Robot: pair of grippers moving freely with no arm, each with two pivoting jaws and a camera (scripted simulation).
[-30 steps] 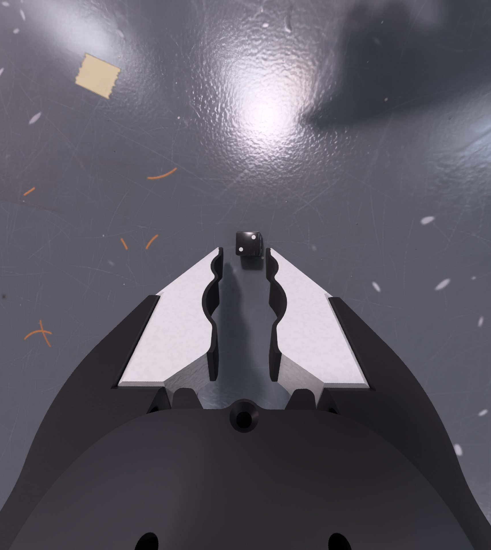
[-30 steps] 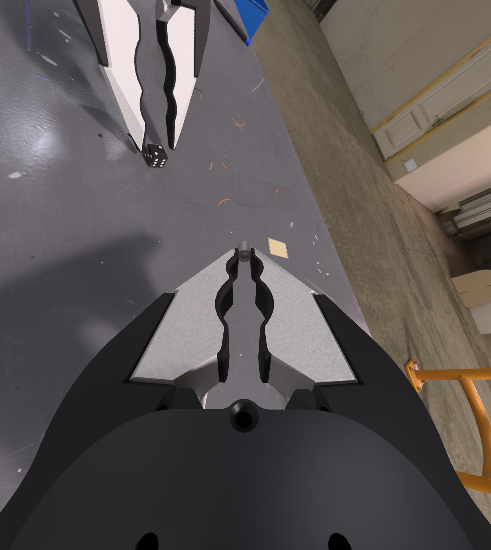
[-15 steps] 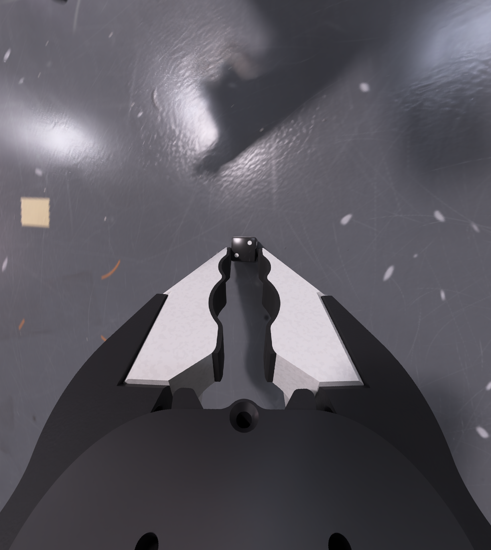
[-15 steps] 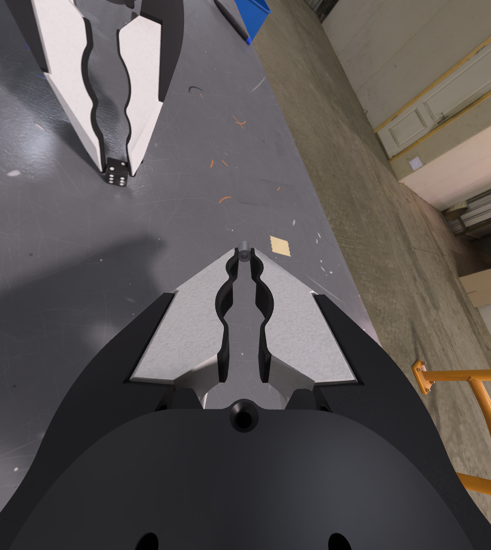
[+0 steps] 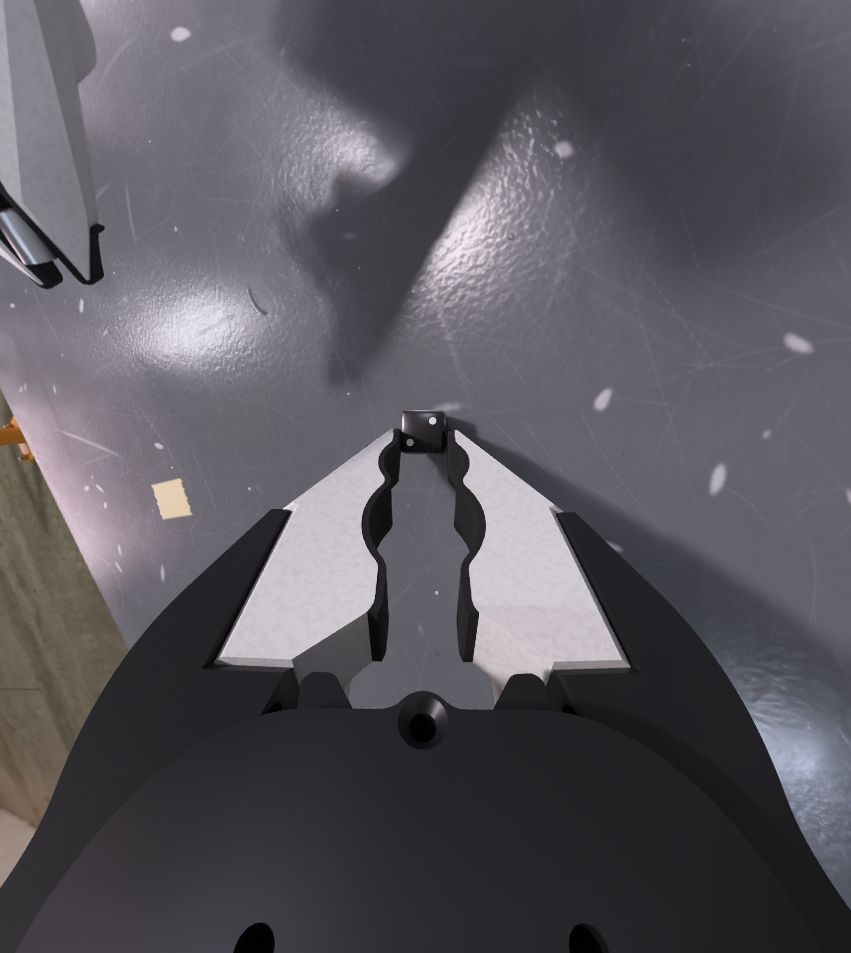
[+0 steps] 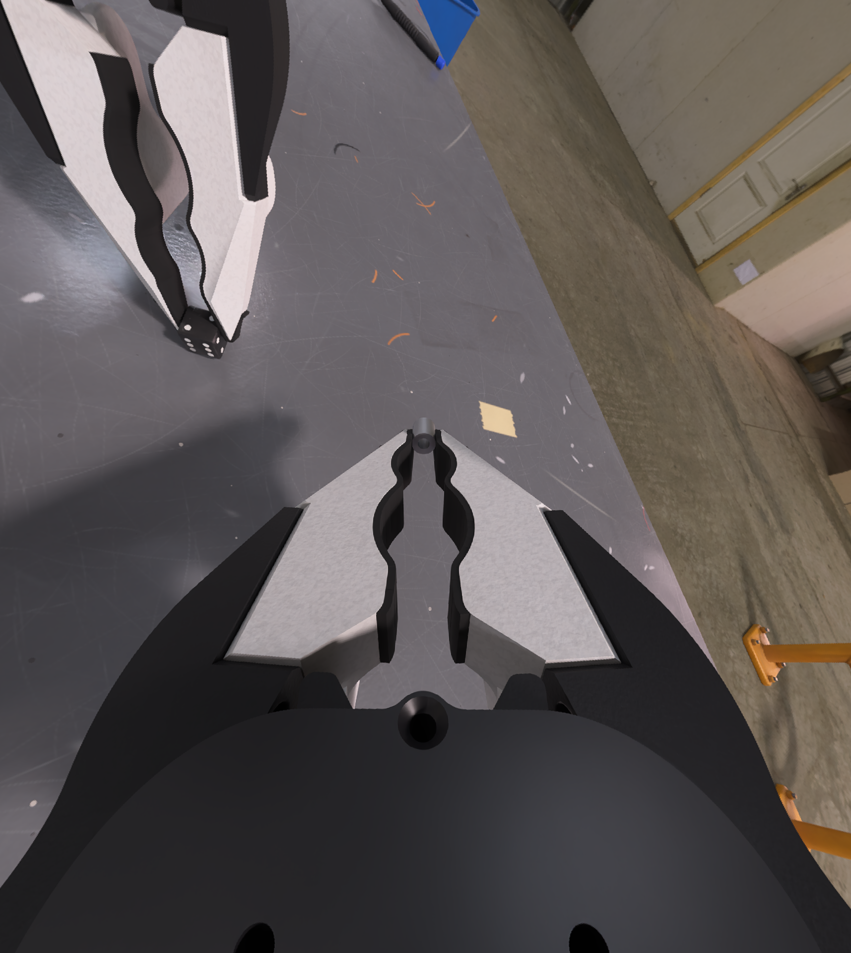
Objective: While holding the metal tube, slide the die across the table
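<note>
A small black die (image 5: pixel 423 432) with white pips sits on the grey table (image 5: pixel 670 258), pinched between the tips of my left gripper (image 5: pixel 423 444). In the right wrist view the die (image 6: pixel 201 339) rests on the table under the left gripper (image 6: pixel 206 322), up and to the left. My right gripper (image 6: pixel 423 438) is shut on a short grey metal tube (image 6: pixel 423 442), held above the table near its right edge. The left wrist view shows the right gripper (image 5: pixel 59 268) at the top left with the tube (image 5: pixel 16 234) between its fingers.
A tan square patch (image 6: pixel 498 420) lies on the table near its edge. The table edge (image 6: pixel 593 412) runs diagonally, with concrete floor beyond it. An orange metal frame (image 6: pixel 825 665) stands off the edge. A blue bin (image 6: pixel 446 20) is at the far end.
My left gripper's fingers have narrowed onto the die and carried it across the table toward the right gripper. The left view has swung, bringing the table edge and right gripper into sight.
</note>
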